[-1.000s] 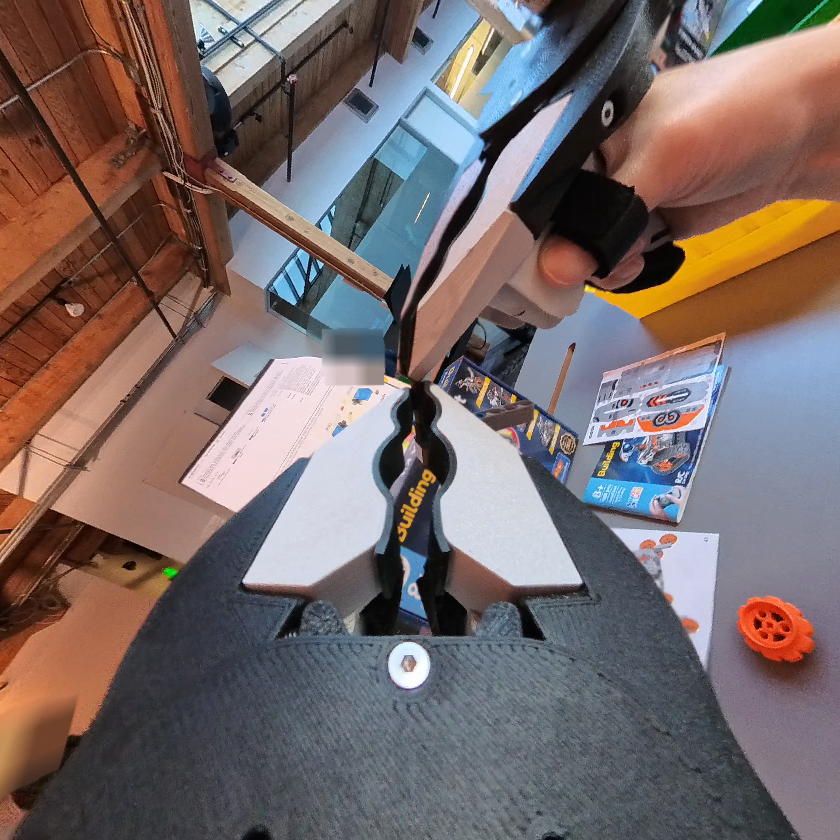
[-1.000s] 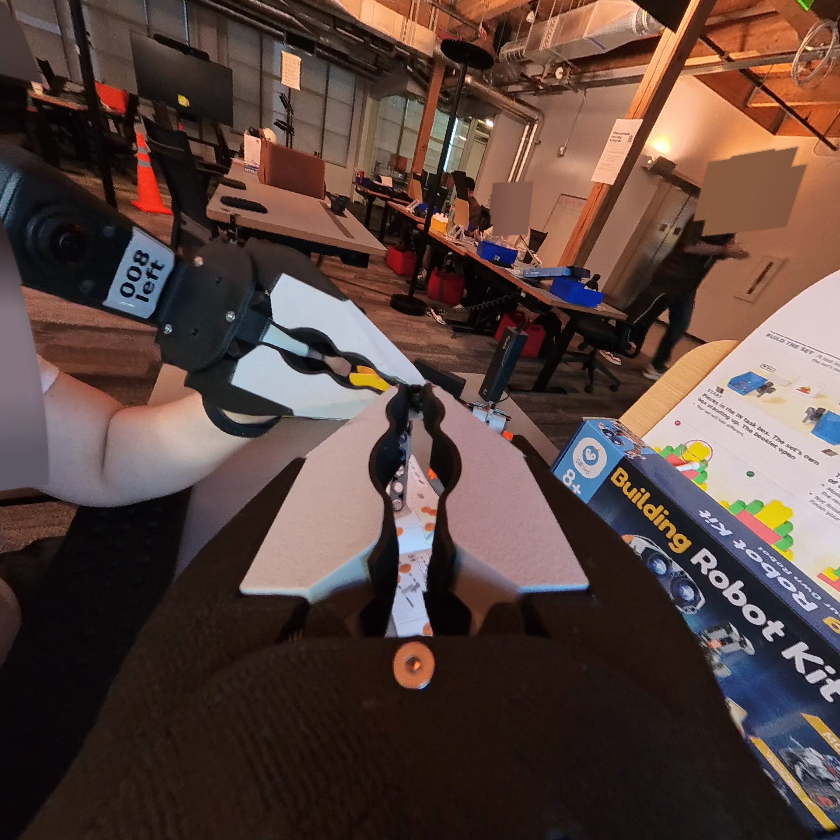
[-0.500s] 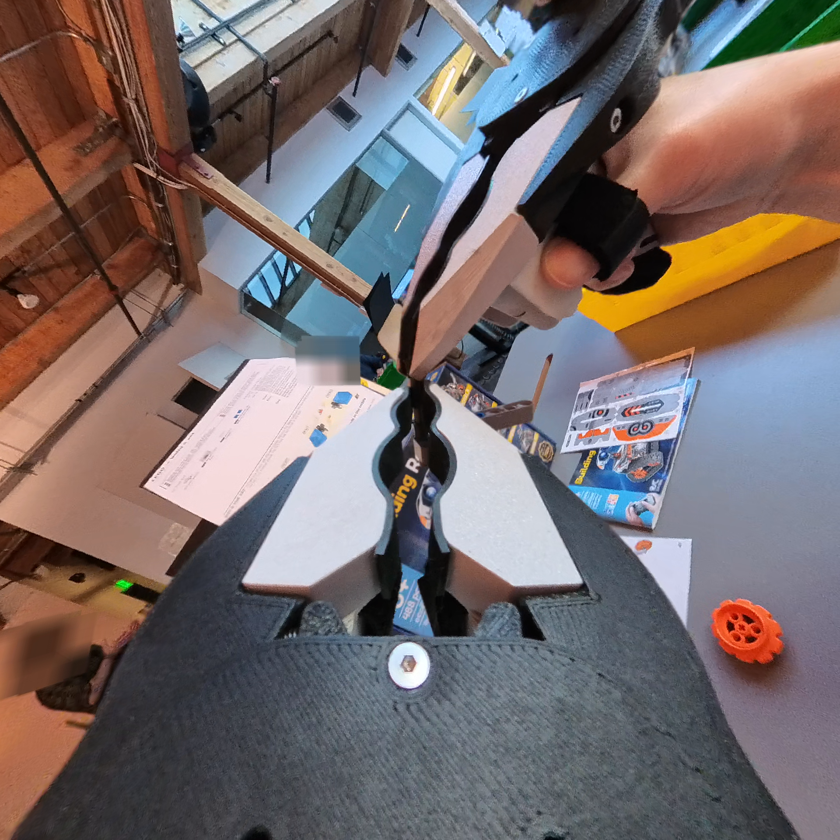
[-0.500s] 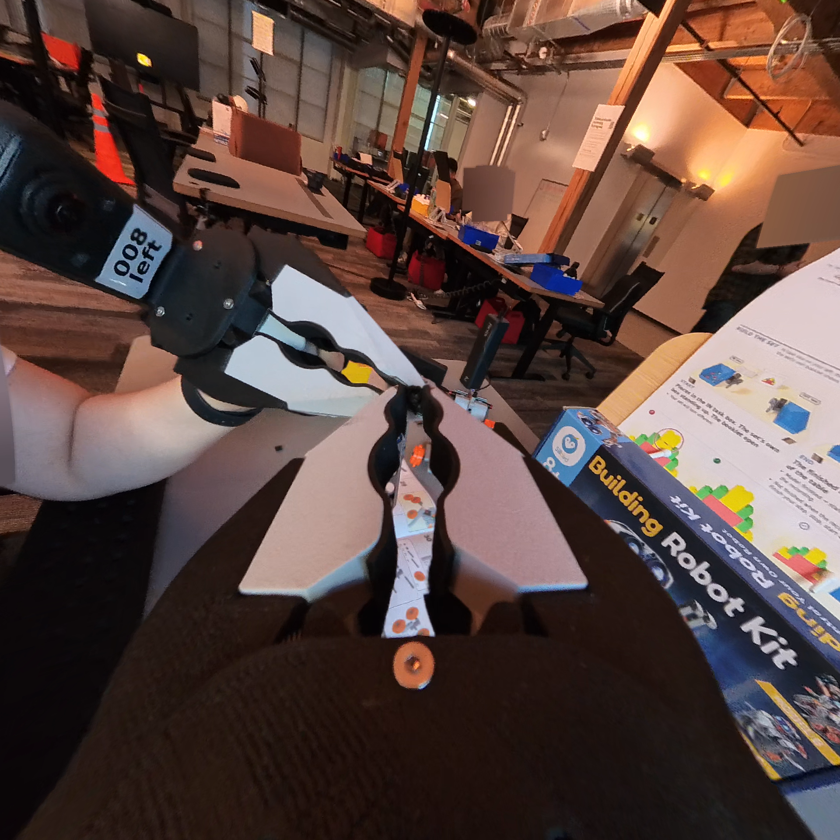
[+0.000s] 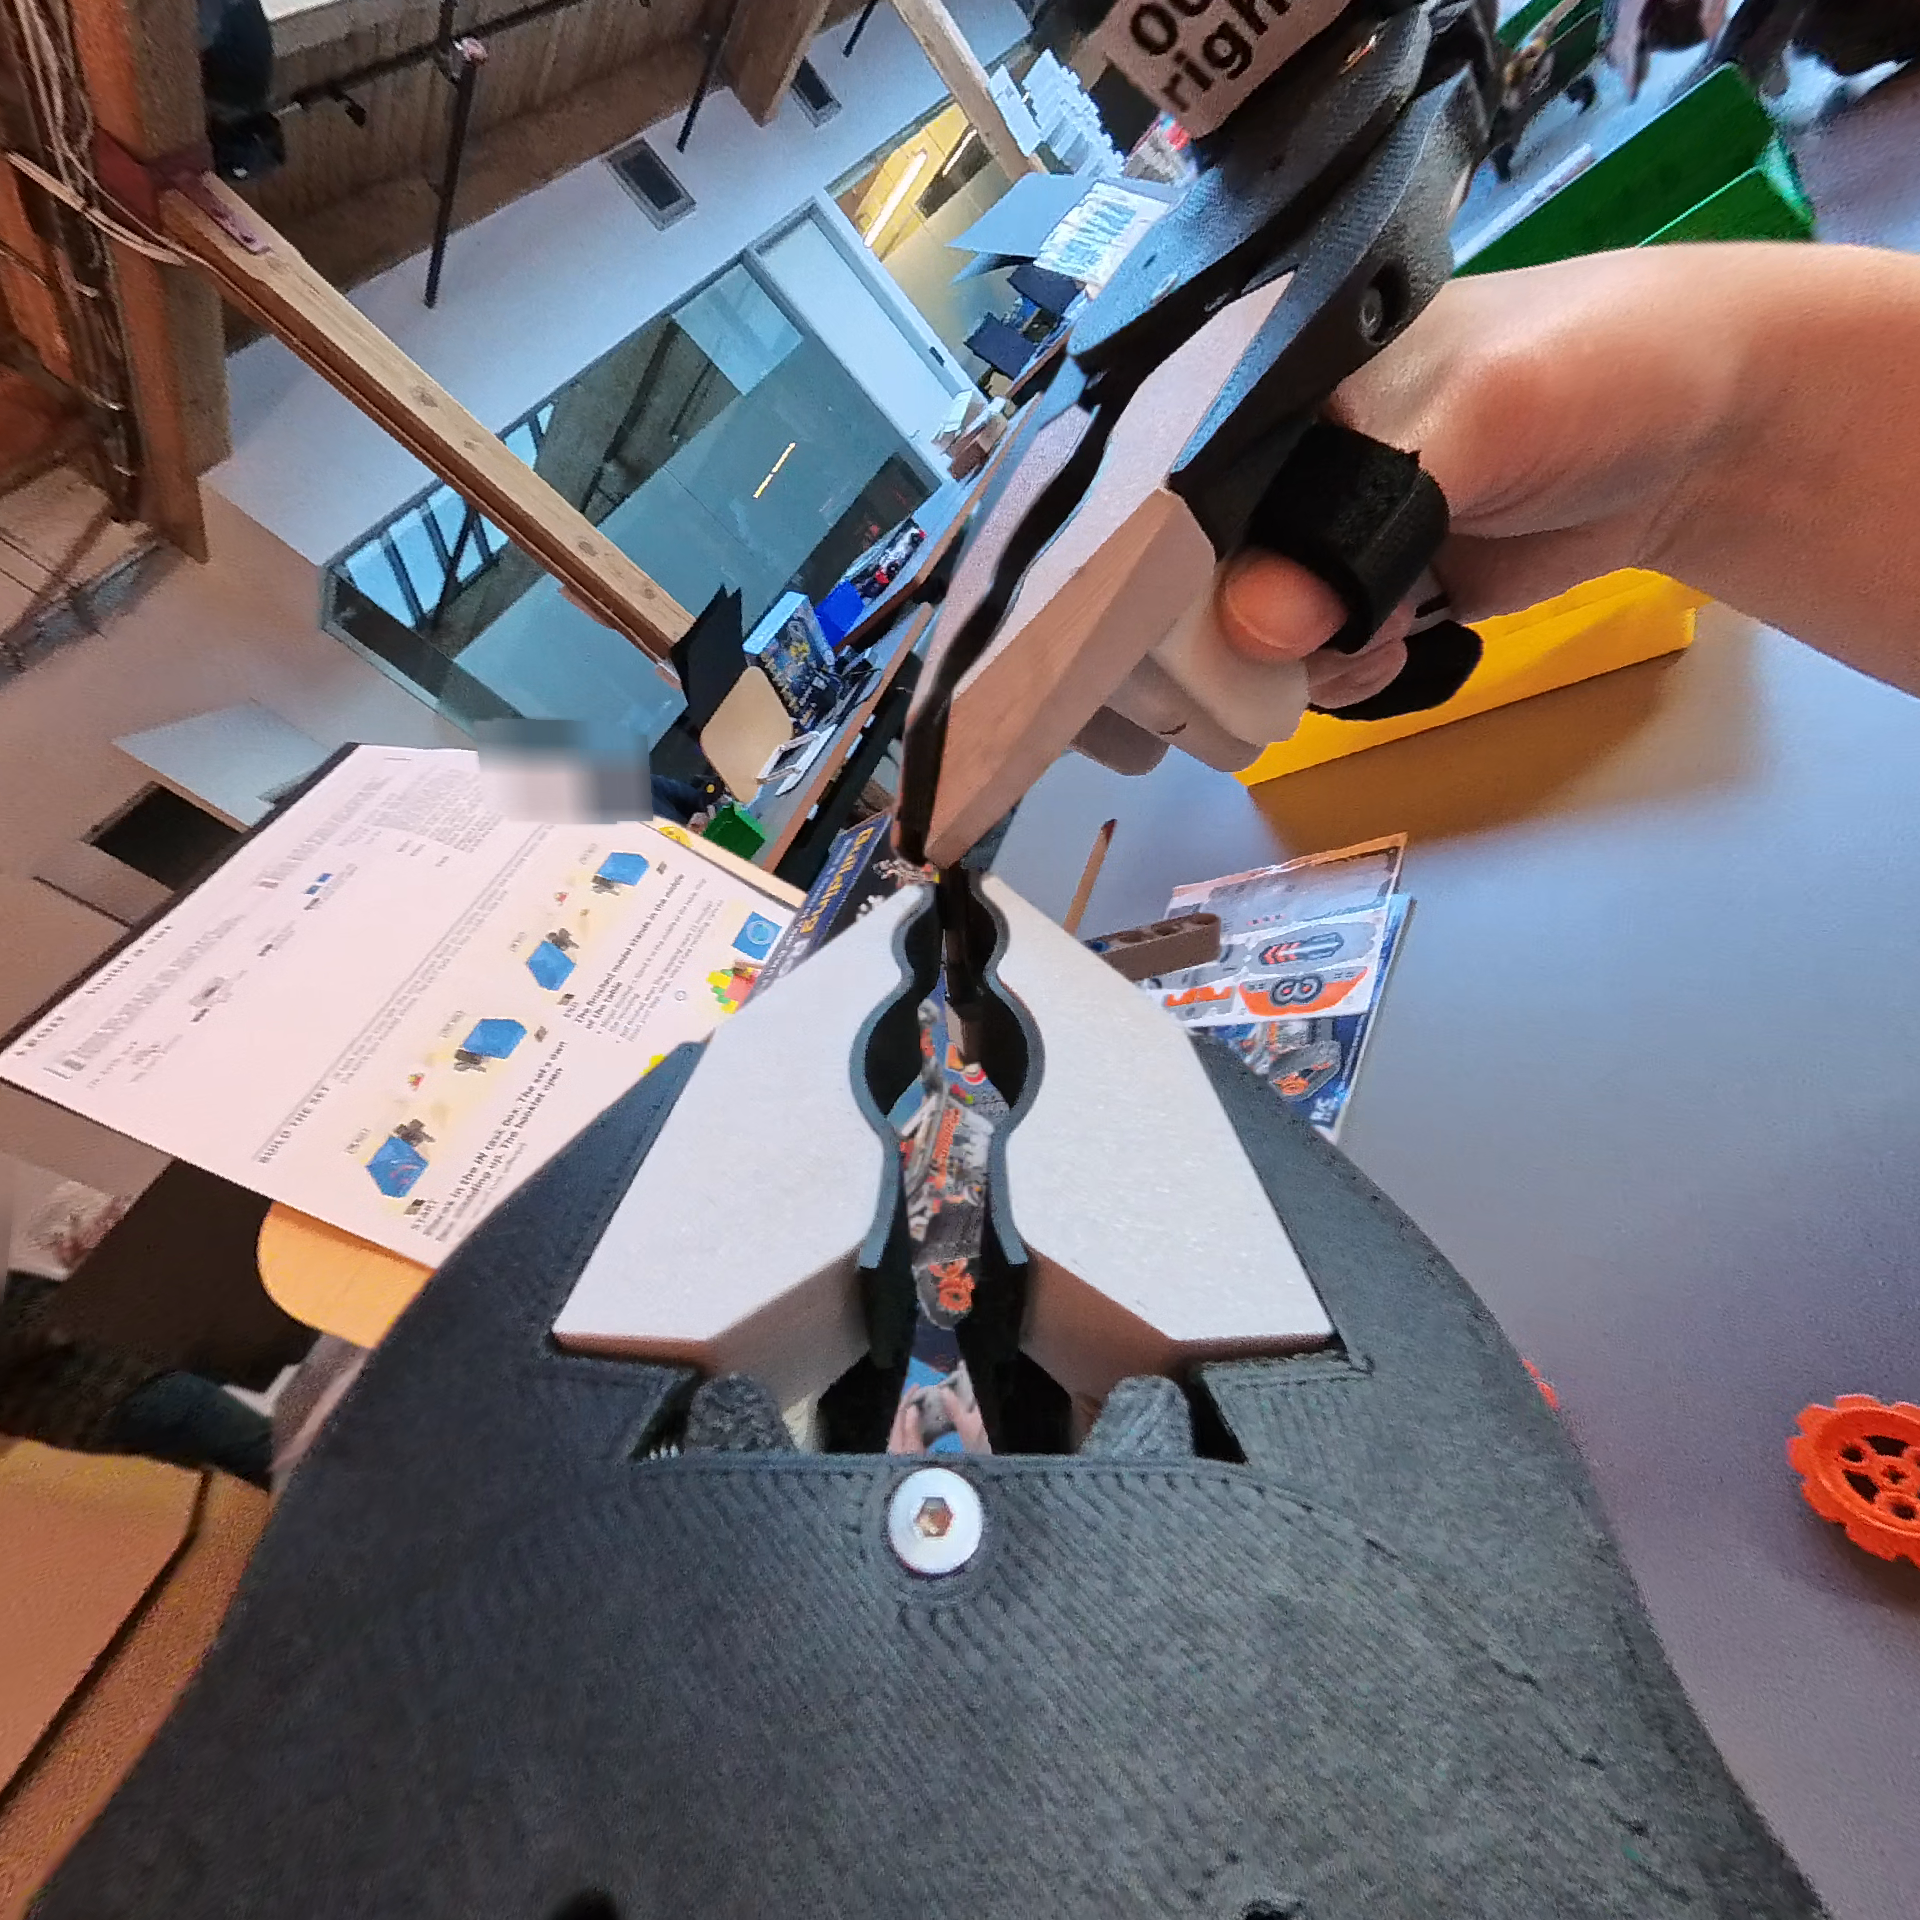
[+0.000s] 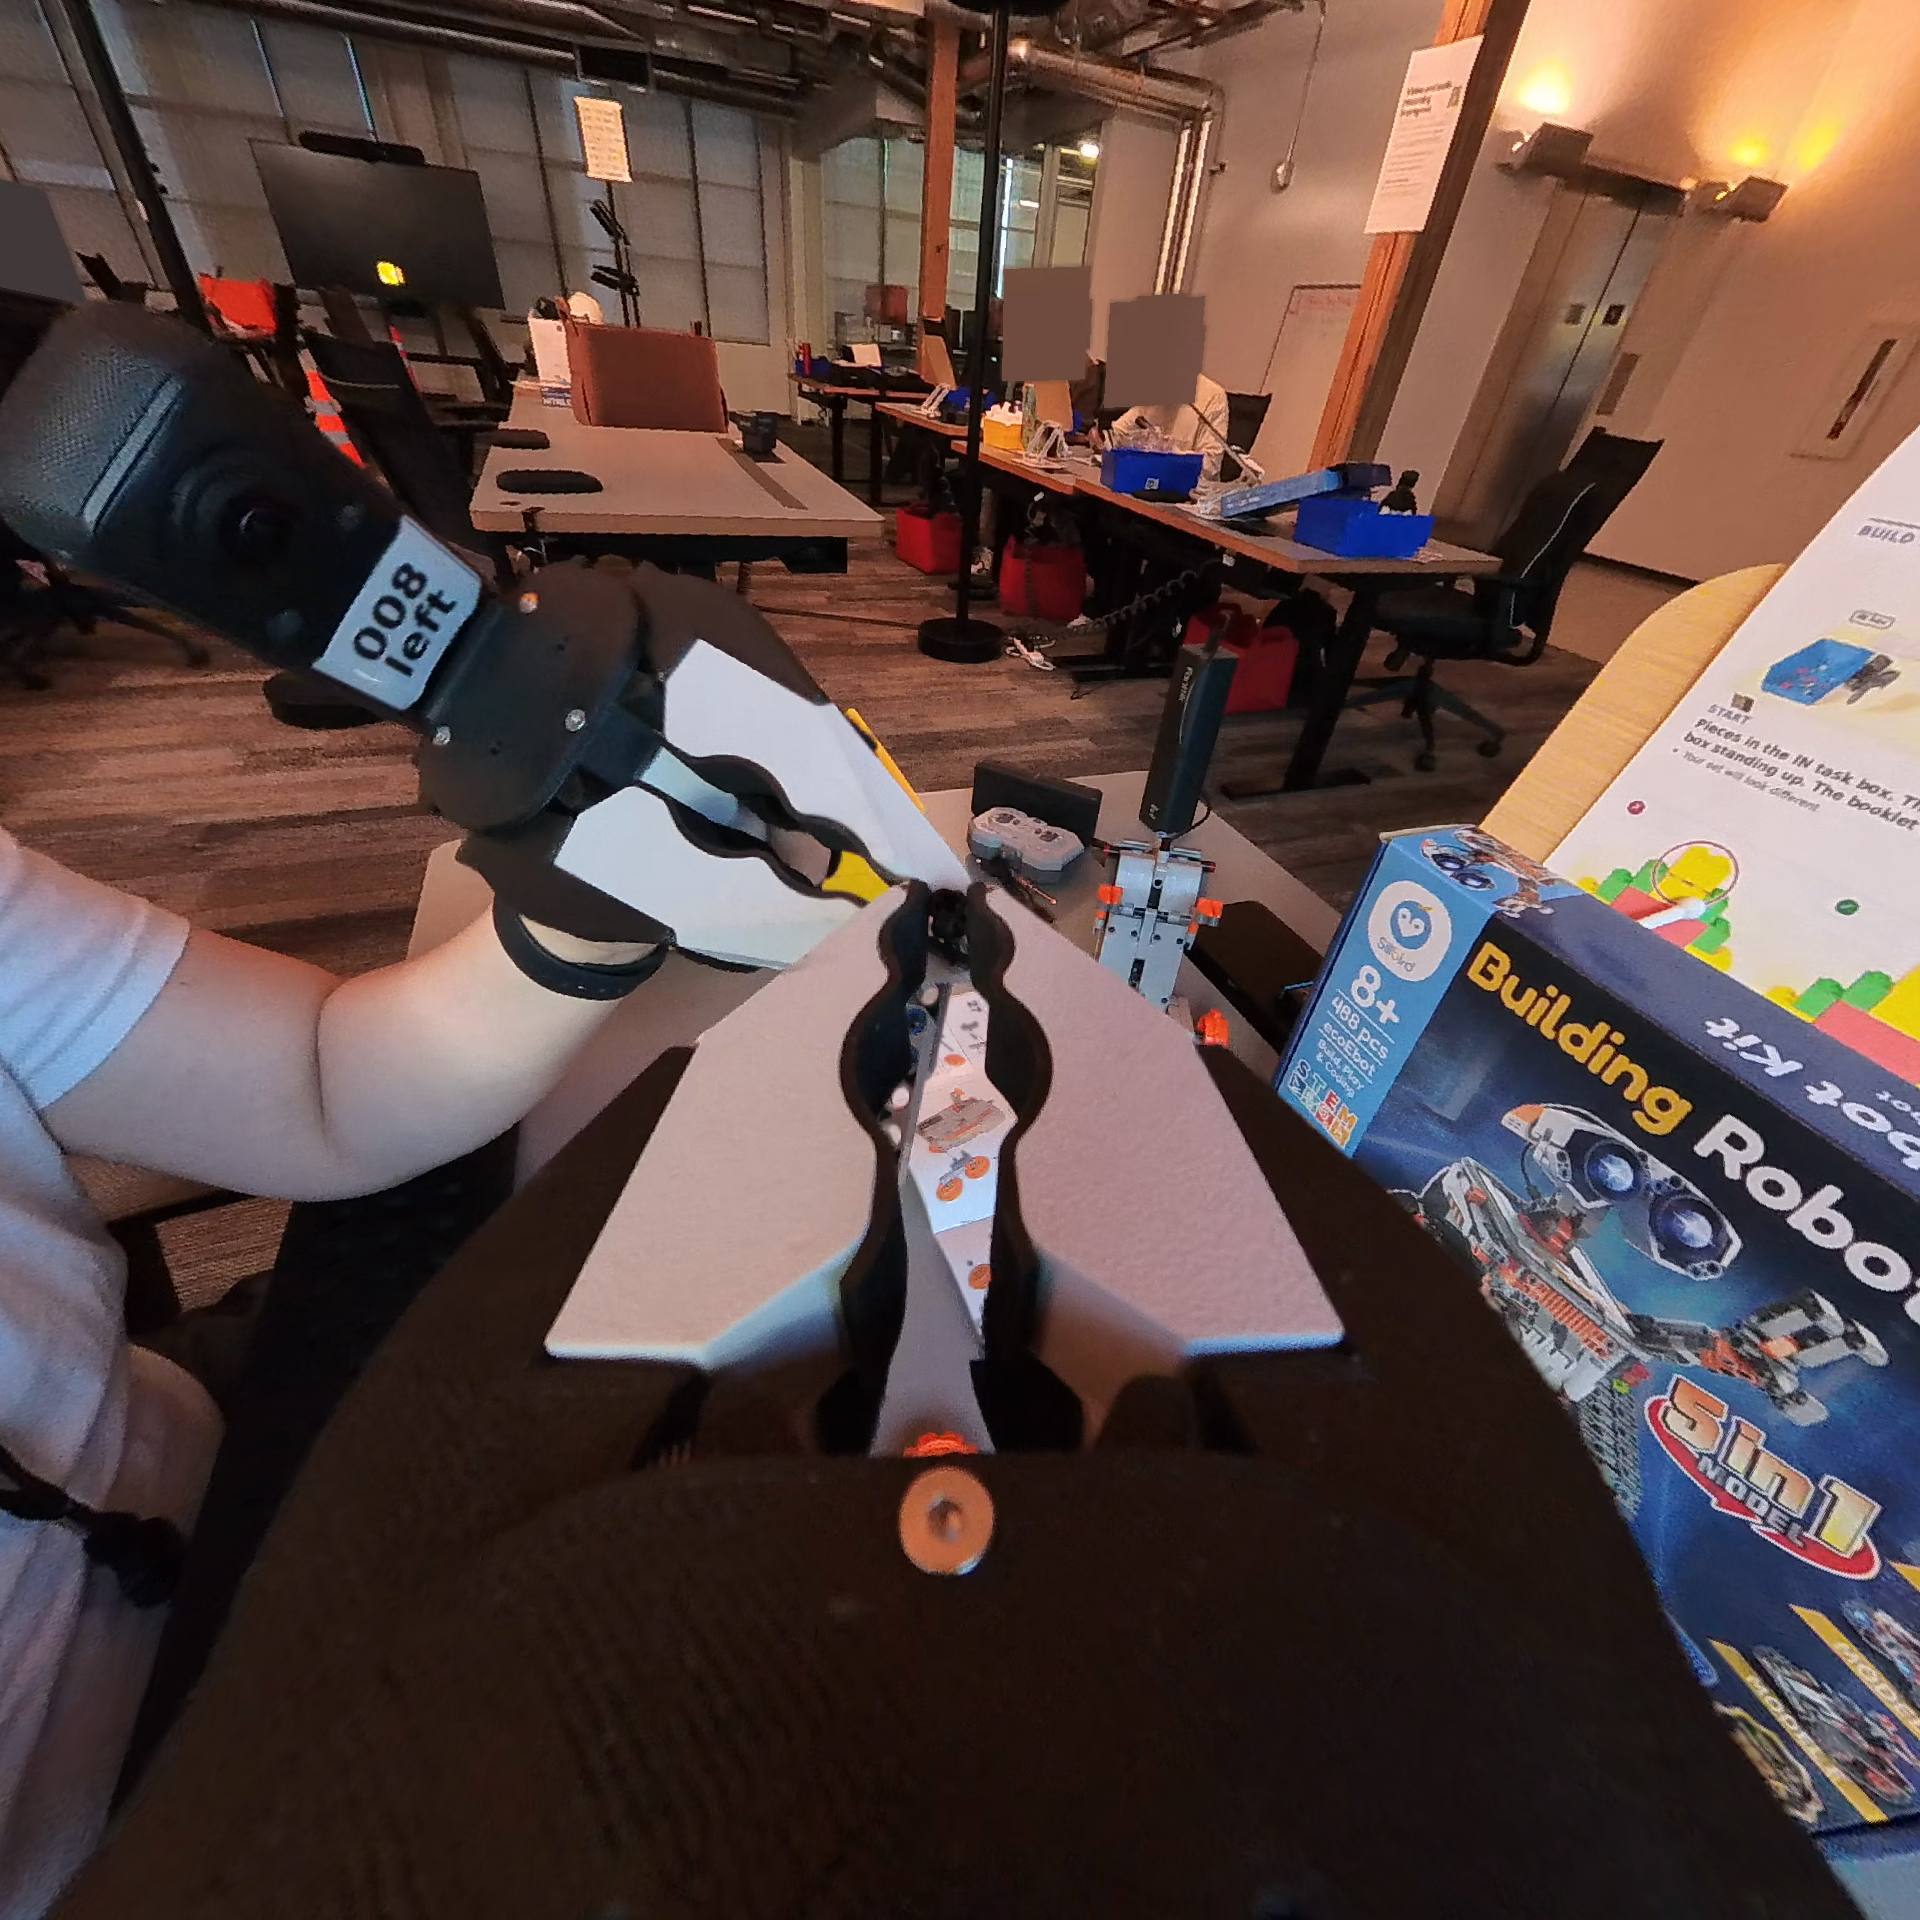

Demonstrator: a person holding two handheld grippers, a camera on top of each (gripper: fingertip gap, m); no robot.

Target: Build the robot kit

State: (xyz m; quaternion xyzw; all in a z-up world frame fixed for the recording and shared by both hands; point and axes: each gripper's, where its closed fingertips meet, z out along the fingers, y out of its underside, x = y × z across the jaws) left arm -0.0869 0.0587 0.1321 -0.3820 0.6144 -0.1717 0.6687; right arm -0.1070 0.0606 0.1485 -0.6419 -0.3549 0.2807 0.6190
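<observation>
Tip to tip above the bench, both tools, left and right, pinch 1 small dark part.

Grey table (booklet, orange gear)

A dark-blue box with yellow lettering, an orange gear, and perhaps grey table.

Left gripper, closed on a small dark piece, meets right gripper tip-to-tip.
</observation>
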